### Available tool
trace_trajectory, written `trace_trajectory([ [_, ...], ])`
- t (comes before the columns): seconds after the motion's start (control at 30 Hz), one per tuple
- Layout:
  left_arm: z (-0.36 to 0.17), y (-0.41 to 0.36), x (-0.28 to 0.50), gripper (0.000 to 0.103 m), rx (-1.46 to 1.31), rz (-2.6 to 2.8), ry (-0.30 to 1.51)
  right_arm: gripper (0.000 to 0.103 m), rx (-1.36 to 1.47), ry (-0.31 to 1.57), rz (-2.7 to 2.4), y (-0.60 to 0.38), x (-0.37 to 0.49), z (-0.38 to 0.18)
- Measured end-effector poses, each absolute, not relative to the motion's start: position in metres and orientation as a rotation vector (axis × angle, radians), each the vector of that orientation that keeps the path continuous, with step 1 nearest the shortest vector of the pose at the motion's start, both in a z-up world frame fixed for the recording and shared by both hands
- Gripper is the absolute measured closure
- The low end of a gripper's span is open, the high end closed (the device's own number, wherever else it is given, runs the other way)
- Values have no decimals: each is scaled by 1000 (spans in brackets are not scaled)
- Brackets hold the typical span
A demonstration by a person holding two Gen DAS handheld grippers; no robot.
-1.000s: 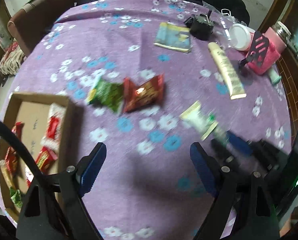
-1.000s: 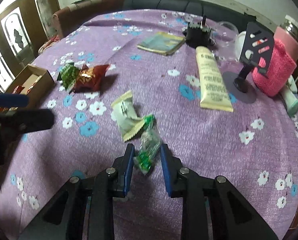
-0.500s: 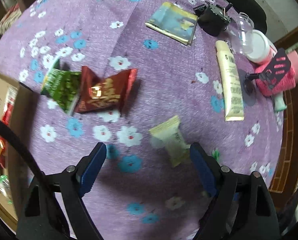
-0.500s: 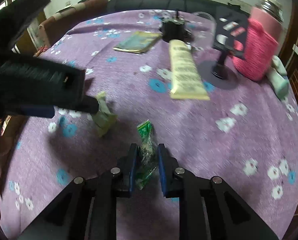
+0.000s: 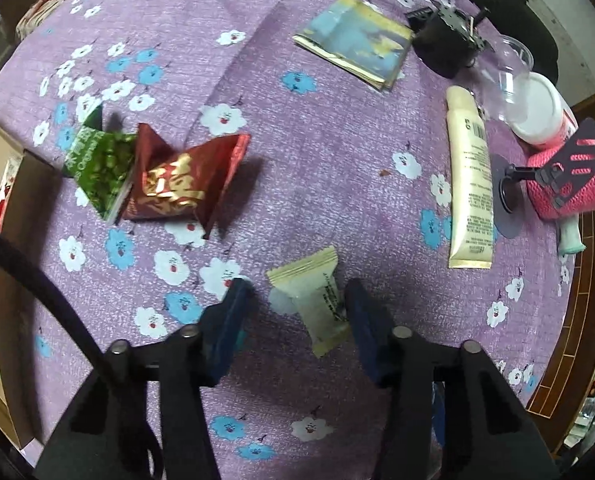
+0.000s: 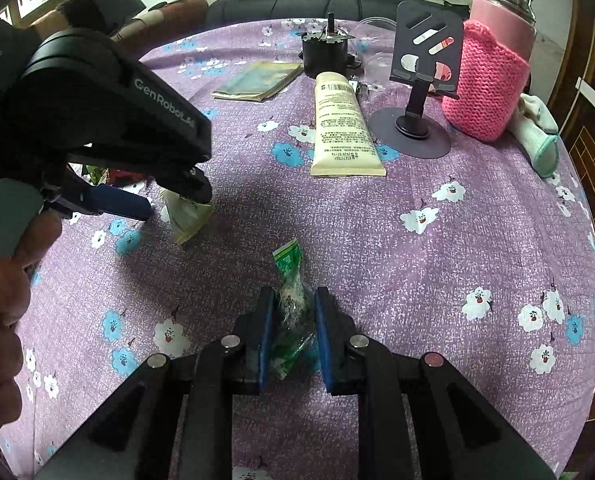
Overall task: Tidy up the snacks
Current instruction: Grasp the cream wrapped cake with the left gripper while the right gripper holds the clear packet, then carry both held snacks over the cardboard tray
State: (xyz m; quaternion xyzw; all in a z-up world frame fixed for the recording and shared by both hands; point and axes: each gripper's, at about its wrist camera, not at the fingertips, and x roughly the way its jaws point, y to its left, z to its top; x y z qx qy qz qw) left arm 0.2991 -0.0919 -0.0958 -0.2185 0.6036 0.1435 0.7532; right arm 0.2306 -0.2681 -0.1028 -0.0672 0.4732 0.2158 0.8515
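A pale cream snack packet (image 5: 313, 304) lies on the purple flowered tablecloth (image 5: 337, 168). My left gripper (image 5: 297, 292) points down over it with its jaws closing. The packet is between the fingers; the right pad is at its edge, the left pad still apart from it. The right wrist view shows this left gripper (image 6: 173, 200) over the same cream packet (image 6: 187, 220). My right gripper (image 6: 295, 300) is shut on a green snack packet (image 6: 289, 264). A red packet (image 5: 181, 188) and a dark green packet (image 5: 97, 164) lie together near the cardboard box (image 5: 15, 320), which holds several snacks.
A cream tube (image 5: 469, 184), a booklet (image 5: 353, 52) and a black device (image 5: 445, 44) lie at the far side. A phone stand (image 6: 421, 80) and a bottle in a pink knitted sleeve (image 6: 493, 80) stand at the right. The table's wooden edge (image 5: 577, 320) runs close on the right.
My left gripper moved from near the box across and down over the cream packet, and its jaws narrowed. My right gripper closed on the green packet and shifted slightly with it.
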Motion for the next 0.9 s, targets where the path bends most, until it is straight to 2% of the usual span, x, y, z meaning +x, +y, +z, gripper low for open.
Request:
trace_trajectory([
  [0.1, -94, -84, 292, 69, -450, 320, 1311, 85, -142, 994, 449, -268, 229, -103],
  [0.73, -90, -88, 219, 73, -247, 259, 1248, 84, -135, 998, 413, -268, 210, -103],
  [0.9, -88, -91, 207, 73, -240, 259, 1282, 84, -127, 1008, 401, -270, 204, -103],
])
